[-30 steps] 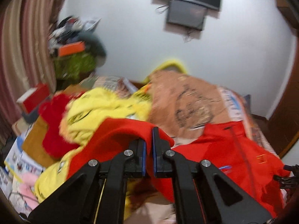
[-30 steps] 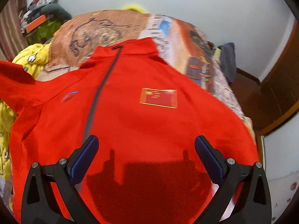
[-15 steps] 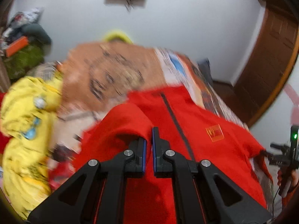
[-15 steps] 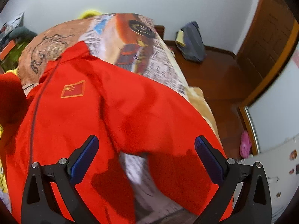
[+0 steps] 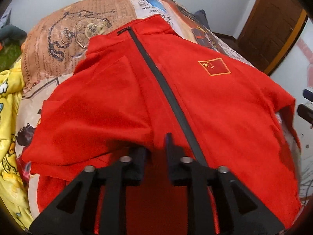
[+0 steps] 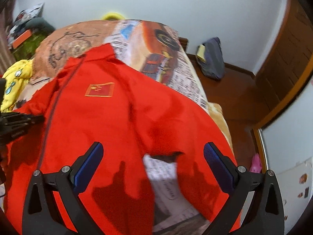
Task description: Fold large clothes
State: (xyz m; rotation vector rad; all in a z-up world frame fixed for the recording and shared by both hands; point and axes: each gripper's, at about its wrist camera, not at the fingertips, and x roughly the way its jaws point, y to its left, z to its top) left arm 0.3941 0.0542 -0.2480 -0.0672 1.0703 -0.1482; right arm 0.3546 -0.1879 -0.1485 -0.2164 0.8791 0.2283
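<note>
On the bed (image 5: pixel 82 39): red jacket (image 5: pixel 215 101), zipped, spread flat.
Left tongs (image 5: pixel 155 152): opening over a folded sleeve, no longer pinching it.
Right tongs (image 6: pixel 152 168): wide apart, empty.

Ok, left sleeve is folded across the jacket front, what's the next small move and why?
Probably finish opening the left gripper and lift it clear: its jaws are opening and the folded sleeve already lies on the red jacket. The right gripper hangs open above the other sleeve, still unfolded.

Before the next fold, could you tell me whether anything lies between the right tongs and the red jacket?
Nothing visible does: the right tongs hang wide open directly over the red jacket, with only air between.
</note>
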